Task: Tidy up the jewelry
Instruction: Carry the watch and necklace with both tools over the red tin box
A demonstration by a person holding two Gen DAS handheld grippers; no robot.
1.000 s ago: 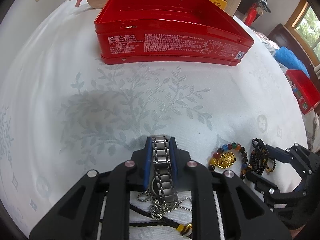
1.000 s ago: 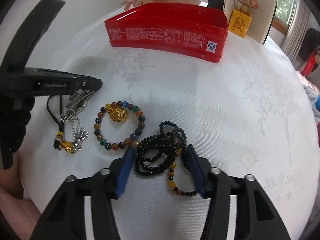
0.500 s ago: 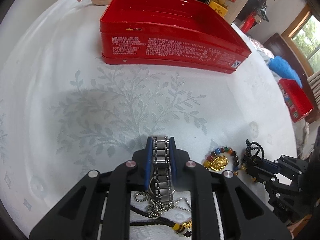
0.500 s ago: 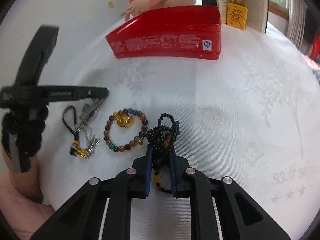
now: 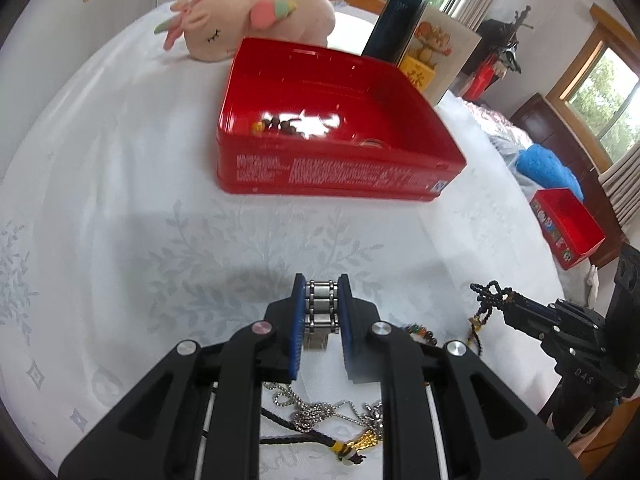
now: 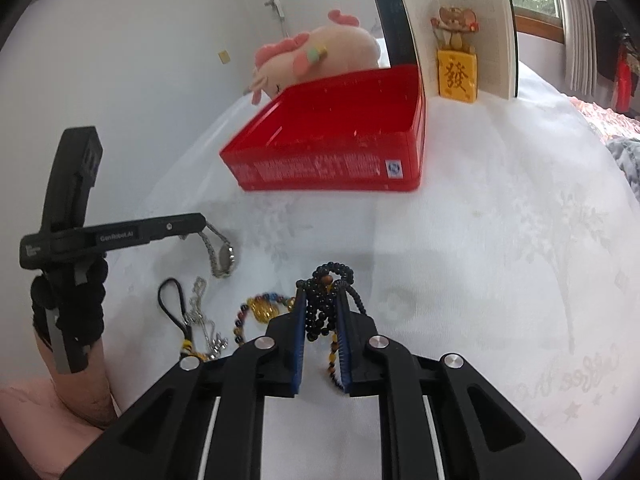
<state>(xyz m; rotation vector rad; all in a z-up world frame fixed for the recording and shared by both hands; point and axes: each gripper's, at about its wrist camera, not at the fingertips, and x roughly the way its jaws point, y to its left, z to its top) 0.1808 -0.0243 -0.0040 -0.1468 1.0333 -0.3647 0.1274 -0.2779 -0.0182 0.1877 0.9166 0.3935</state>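
My left gripper (image 5: 321, 292) is shut on a steel-link watch (image 5: 320, 308), which hangs off the white cloth; in the right wrist view the watch (image 6: 224, 256) dangles from the left gripper (image 6: 198, 222). My right gripper (image 6: 321, 304) is shut on a bunch of black bead strands (image 6: 320, 316), lifted above the cloth; the black beads (image 5: 486, 294) also show at the right of the left wrist view. The open red tin (image 5: 340, 176) stands beyond both grippers with a few small pieces inside. A multicolour bead bracelet (image 6: 264, 308) with a gold charm lies on the cloth.
A silver chain (image 5: 320, 408) and a black cord with a gold charm (image 5: 296, 438) lie under my left gripper. Behind the tin sit a pink plush toy (image 5: 256, 20) and an upright open book (image 6: 456, 40). A small red box (image 5: 568, 228) stands far right.
The right gripper shut on the black beads and lifted them. The left gripper rose with the watch, and both views now look down into the red tin.
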